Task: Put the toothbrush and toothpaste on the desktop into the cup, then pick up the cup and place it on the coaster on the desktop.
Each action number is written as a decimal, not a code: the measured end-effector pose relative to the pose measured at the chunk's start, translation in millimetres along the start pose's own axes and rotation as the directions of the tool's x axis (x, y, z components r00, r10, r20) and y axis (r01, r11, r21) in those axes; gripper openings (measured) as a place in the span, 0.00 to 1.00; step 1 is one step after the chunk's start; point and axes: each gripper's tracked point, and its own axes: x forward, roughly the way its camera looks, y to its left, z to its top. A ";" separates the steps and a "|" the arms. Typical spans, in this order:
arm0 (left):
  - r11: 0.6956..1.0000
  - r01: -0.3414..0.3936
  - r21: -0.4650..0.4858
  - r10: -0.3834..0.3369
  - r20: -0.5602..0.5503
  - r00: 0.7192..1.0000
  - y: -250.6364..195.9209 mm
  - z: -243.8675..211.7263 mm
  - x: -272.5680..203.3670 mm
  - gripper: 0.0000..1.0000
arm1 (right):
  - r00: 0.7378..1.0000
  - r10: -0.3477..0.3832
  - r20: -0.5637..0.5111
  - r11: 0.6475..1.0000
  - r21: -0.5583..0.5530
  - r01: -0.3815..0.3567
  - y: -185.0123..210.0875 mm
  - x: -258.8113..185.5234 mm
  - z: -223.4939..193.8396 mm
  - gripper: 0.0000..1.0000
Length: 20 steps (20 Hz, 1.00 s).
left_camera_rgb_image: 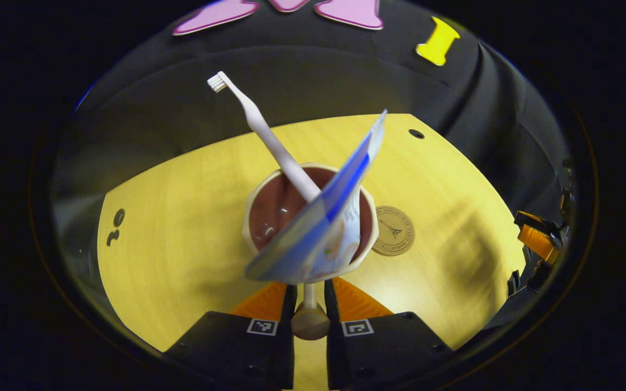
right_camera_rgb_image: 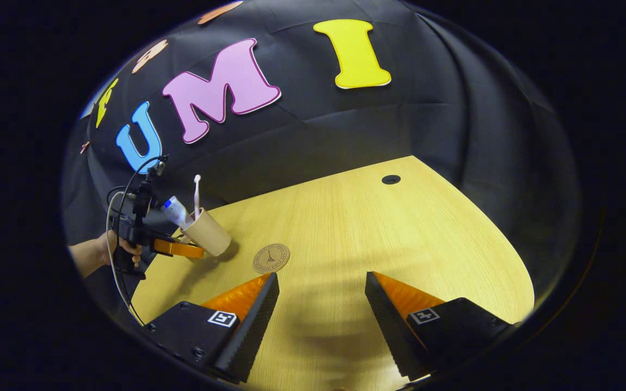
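Observation:
A cream cup (left_camera_rgb_image: pixel 269 187) with a brown inside is right in front of my left gripper (left_camera_rgb_image: pixel 309 290), which is shut on the cup's handle (left_camera_rgb_image: pixel 309 320). A white toothbrush (left_camera_rgb_image: pixel 261 127) and a blue-and-white toothpaste tube (left_camera_rgb_image: pixel 324 228) stand in the cup, leaning apart. The round brown coaster (left_camera_rgb_image: pixel 393 231) lies on the desktop just right of the cup. In the right gripper view the cup (right_camera_rgb_image: pixel 207 233) is tilted, left of the coaster (right_camera_rgb_image: pixel 271 258), held by the left gripper (right_camera_rgb_image: pixel 180 248). My right gripper (right_camera_rgb_image: pixel 321 290) stands open over bare desktop.
The wooden desktop (right_camera_rgb_image: pixel 378 233) has a small dark hole (right_camera_rgb_image: pixel 390 179) near its far edge. A hand (right_camera_rgb_image: pixel 101 252) holds the left gripper at the table's left side. The right gripper (left_camera_rgb_image: pixel 536 241) is at the far right of the left gripper view.

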 end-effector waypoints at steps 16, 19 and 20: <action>0.969 0.131 0.208 -0.112 -0.100 0.989 -95.2 10.1 53.1 0.33 | 0.999 -0.027 0.025 0.998 0.052 0.026 -20.8 -5.4 2.3 0.98; 0.968 0.124 0.216 -0.101 -0.118 0.988 -96.4 7.6 56.7 0.28 | 0.999 -0.028 0.023 0.998 0.057 0.026 -22.8 -6.8 2.7 0.98; 0.970 0.120 0.212 -0.095 -0.121 0.988 -94.2 7.4 57.1 0.28 | 0.999 -0.024 0.022 0.998 0.055 0.022 -22.0 -8.1 1.6 0.98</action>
